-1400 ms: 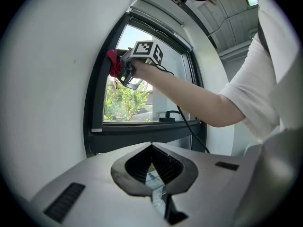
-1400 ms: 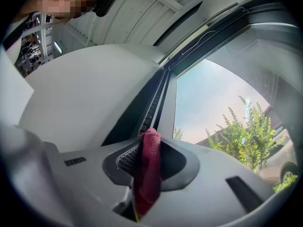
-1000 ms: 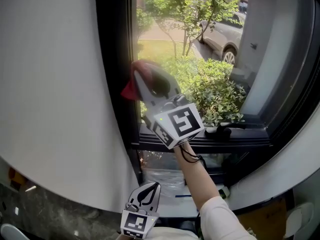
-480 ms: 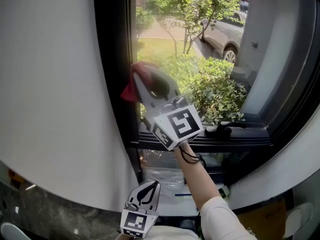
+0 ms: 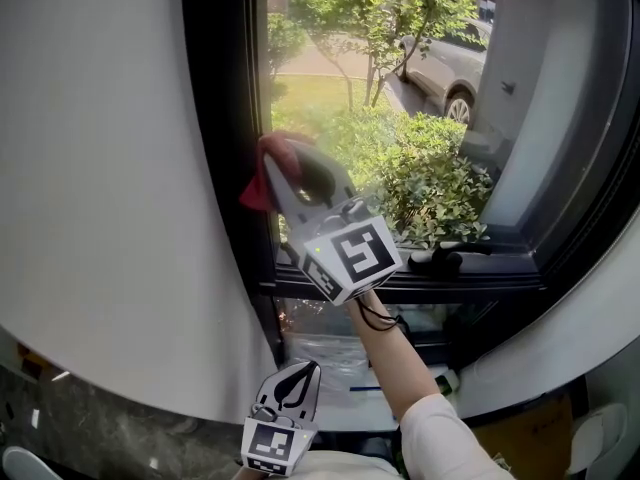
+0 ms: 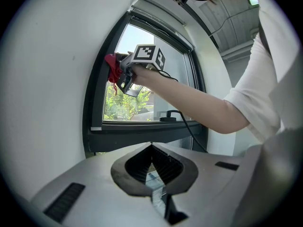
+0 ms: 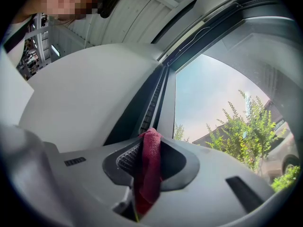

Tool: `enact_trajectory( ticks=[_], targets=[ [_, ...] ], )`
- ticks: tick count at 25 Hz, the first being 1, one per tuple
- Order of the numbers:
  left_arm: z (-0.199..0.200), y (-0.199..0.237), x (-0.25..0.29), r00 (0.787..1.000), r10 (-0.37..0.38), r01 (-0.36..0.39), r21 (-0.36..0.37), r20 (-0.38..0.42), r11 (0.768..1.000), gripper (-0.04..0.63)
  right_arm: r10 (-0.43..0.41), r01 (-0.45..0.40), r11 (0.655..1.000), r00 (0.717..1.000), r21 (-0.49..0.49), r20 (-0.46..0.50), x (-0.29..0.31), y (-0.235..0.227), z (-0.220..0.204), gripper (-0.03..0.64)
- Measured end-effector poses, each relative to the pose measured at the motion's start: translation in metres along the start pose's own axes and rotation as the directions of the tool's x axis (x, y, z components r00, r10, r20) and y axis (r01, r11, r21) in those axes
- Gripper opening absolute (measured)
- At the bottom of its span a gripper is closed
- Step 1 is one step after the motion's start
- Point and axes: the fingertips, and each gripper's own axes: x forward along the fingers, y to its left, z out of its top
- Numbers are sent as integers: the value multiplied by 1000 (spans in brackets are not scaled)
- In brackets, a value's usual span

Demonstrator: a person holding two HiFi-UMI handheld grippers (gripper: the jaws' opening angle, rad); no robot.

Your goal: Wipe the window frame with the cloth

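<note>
Head view: right claw [image 5: 280, 160] holds cloth [image 5: 255, 196] against window frame [image 5: 215, 118]; shrub [image 5: 430, 180] outside.

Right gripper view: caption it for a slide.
Right gripper shut on a dark red woven cloth, aimed along the black window frame.

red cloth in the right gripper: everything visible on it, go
The cloth is dark red, a coarse woven-looking fabric, bunched into a narrow fold. The right gripper is shut on it, with a tuft poking past the tips and loose fabric spilling sideways. It sits against the window frame, on its dark left upright, apparently touching.
</note>
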Motion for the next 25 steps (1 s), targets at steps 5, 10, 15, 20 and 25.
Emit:
enact_trajectory(
  ticks=[5,10,15,20,25],
  targets=[
    [0,-1,0,1000,-3,3,0,1,1000,9,3,-3,1000,1000,2,-7,-2,1,-3,81],
    [-1,-1,0,1000,2,-2,-3,-1,1000,8,4,-4,1000,1000,10,-12,-4,2,-7,81],
    [0,-1,0,1000,0,0,0,0,1000,8,9,-9,1000,1000,13,-21,-6,3,-11,81],
    [0,2,-1,1000,8,-8,7,12,1000,8,5,-5,1000,1000,8,-30,-9,5,-17,81],
    [0,2,-4,1000,12,-12,6,3,1000,8,4,-4,1000,999,0,-44,-12,7,-20,81]
  ],
)
